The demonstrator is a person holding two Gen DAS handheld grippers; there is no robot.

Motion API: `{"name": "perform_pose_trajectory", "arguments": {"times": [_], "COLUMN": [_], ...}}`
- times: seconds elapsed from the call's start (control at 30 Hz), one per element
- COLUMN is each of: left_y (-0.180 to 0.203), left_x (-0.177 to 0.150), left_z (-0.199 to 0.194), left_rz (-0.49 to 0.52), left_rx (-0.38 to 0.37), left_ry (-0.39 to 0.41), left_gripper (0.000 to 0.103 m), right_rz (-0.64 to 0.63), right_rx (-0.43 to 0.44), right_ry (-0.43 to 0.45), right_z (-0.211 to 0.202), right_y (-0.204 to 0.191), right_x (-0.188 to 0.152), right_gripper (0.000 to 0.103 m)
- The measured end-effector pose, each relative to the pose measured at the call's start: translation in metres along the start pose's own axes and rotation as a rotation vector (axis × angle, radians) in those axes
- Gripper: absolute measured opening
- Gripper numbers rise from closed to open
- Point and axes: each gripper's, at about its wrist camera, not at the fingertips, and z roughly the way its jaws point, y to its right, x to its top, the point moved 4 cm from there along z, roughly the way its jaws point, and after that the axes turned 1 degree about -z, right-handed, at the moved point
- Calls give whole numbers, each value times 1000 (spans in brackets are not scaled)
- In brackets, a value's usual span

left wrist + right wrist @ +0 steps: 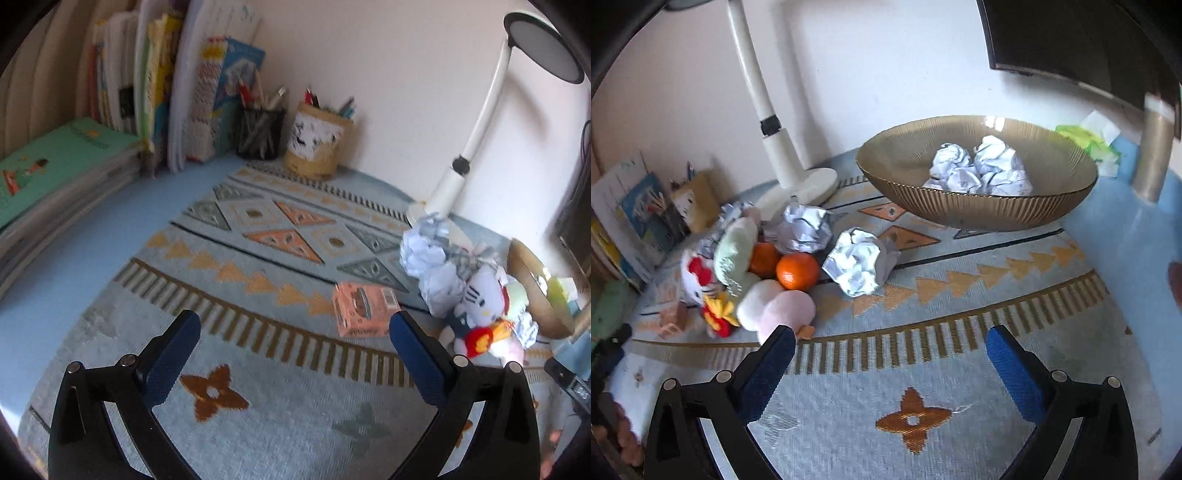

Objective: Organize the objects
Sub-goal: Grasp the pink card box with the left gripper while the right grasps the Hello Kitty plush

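Both the left gripper [295, 325] and the right gripper [890, 341] stand spread wide with nothing between their blue pads, over the patterned pale-blue mat [923, 369]. At upper right of the right view, the ribbed golden bowl [960, 210] holds crumpled paper balls [979, 170]; left of centre lie two oranges [797, 270], plush toys [735, 254] and a loose crumpled paper ball [855, 266].

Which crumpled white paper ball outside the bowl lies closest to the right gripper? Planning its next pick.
The crumpled white paper ball right of the orange tangerine; the other sits farther back.
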Motion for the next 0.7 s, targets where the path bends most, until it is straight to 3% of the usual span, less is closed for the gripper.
{"name": "perform_pose_trajectory", "arguments": {"times": [0.23,0.27,0.33,0.43,0.53,0.63,0.7], "left_y": [12,16,33,49,57,62,66], "left_x": [-4,-5,-7,4,15,18,17], "left_z": [-3,2,19,24,37,56,63], "left_rz": [64,89,219,447,594,670,703], "left_rx": [-37,-52,-158,-138,-167,-202,-229], "left_ry": [-5,-38,-190,-185,-196,-257,-270], "left_gripper": [102,102,102,102,102,102,102], "right_rz": [-180,-200,-230,-285,-316,-352,-420], "right_rx": [-122,-124,-119,-26,131,282,290], "right_ry": [110,115,120,89,-2,-19,-24], "right_z": [-15,-16,-18,-17,-12,-20,-15], "right_y": [-33,-37,-41,-51,-72,-112,-138], "right_x": [-5,-5,-7,-9,-7,17,31], "right_gripper": [103,103,103,103,101,100,100]}}
